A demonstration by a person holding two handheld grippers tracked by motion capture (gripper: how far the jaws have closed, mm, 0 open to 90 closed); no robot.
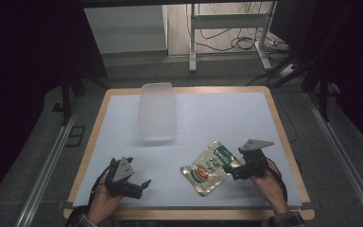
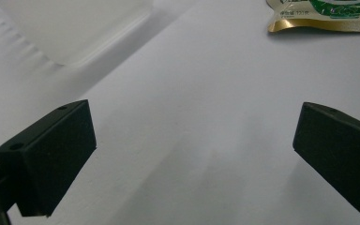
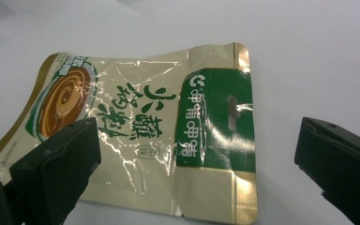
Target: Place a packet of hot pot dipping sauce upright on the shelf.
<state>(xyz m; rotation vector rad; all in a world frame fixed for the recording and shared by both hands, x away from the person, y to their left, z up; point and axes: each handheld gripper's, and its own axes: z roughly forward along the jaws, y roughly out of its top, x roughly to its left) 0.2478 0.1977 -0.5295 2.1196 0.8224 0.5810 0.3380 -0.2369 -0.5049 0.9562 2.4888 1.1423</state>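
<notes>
We bring the right hand-held gripper, jaws wide apart, over the snack pouch lying flat near the table's near right corner — best to pinch its sealed top edge. The left hand-held gripper waits open. We count one pouch, one clear container — two grippers.

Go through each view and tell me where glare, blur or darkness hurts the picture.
High view: dark surroundings, only the table is lit; the clear container looks washed out. Left gripper view: the container is soft and out of focus, the pouch is cut off at the top edge. Right gripper view: white glare streaks on the foil pouch, and the near jaws are slightly blurred.
</notes>
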